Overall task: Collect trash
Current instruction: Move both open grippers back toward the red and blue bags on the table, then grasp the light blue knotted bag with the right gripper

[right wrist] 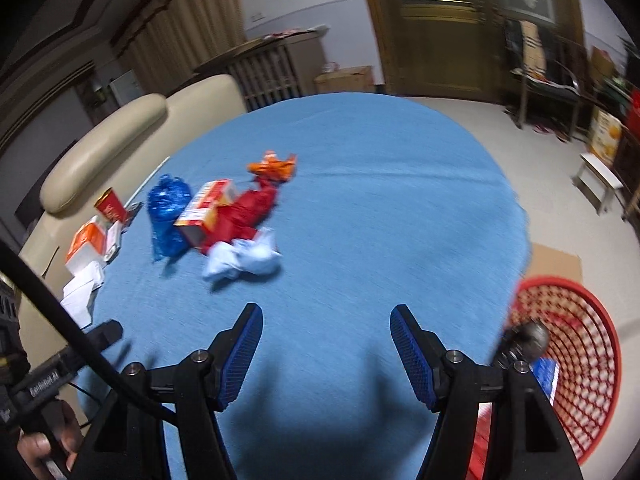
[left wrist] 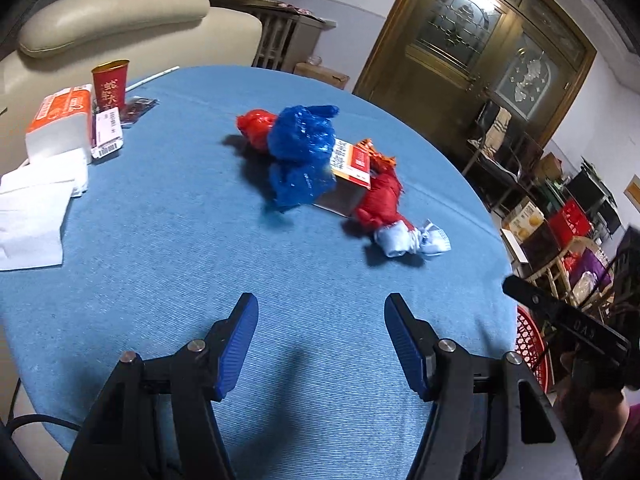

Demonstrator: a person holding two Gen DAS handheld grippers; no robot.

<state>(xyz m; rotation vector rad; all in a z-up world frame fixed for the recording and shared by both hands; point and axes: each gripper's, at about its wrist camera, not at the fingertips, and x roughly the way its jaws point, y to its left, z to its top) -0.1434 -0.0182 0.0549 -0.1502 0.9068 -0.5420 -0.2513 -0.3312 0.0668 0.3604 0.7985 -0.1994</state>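
Round desk under a blue woven cloth [left wrist: 168, 220], carrying:
- Crumpled blue plastic bag [left wrist: 302, 152], lying at the middle, touching an orange-and-white cardboard carton [left wrist: 352, 162].
- Crumpled red plastic bag [left wrist: 380, 200], resting against the carton.
- Knotted pale-blue plastic bag [left wrist: 408, 238], lying nearest the right edge, touching the red bag.
- Orange foil wrapper [right wrist: 274, 168], sitting behind the pile.

Left gripper [left wrist: 322, 344]: hovering over bare cloth, fingers spread wide, gripping nothing.
Right gripper [right wrist: 326, 354]: likewise spread and gripping nothing.
Red woven plastic basket [right wrist: 580, 344]: standing on the floor beside the desk.
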